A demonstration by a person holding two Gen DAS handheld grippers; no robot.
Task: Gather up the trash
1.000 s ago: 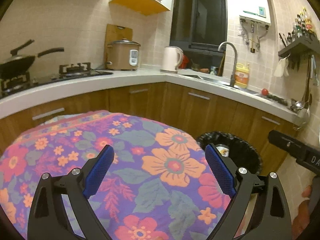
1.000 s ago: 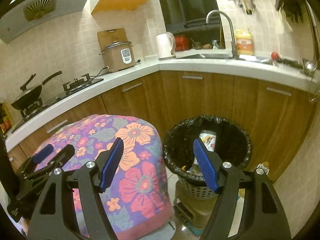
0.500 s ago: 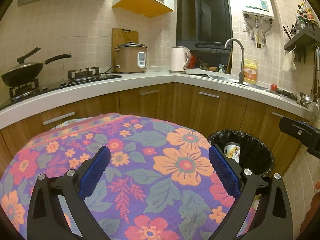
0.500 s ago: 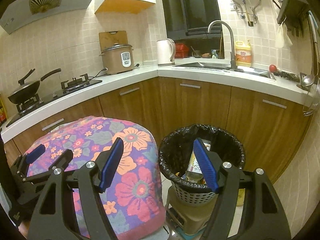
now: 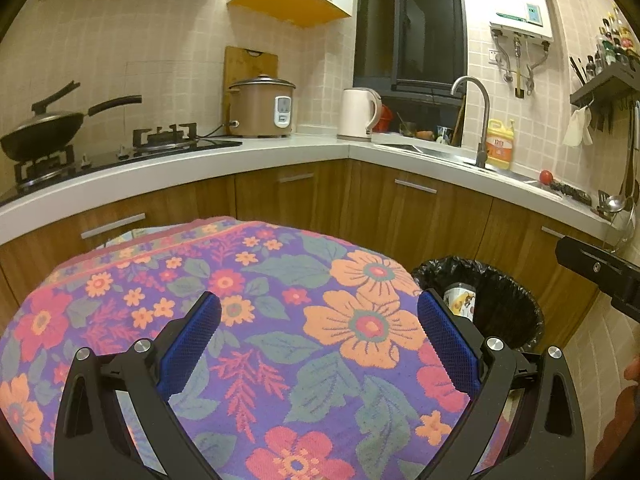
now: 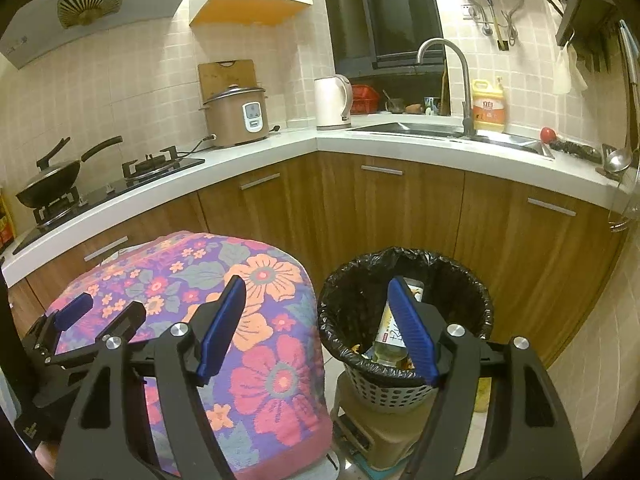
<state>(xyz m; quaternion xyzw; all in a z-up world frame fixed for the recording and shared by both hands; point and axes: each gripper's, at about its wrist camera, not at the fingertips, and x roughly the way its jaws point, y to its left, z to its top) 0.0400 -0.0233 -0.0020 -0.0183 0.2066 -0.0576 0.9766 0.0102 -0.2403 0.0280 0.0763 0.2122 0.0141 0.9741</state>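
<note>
A bin lined with a black bag (image 6: 344, 300) stands on the floor right of a table under a floral cloth (image 6: 272, 360). Inside it lie a bottle (image 6: 390, 336) and other scraps. My right gripper (image 6: 317, 285) hangs open and empty, one finger over the cloth's edge and the other in front of the bin's mouth. My left gripper (image 5: 320, 304) is open above the floral cloth (image 5: 280, 272) with nothing between its fingers. From there the bin (image 5: 516, 300) shows at the right with a printed container (image 5: 460, 300) in it. The left gripper (image 6: 98, 316) also shows at the far left of the right wrist view.
An L-shaped counter (image 5: 280, 156) on wooden cabinets runs behind, bearing a wok (image 5: 40, 128), a rice cooker (image 5: 262, 108), a kettle (image 5: 358, 114), and a sink with a tap (image 5: 476, 120). The bin rests on a beige stool (image 6: 384, 436). Pale floor tiles show at the right.
Both views have shifted only slightly. Both grippers stay open and empty, and the bin's contents look the same.
</note>
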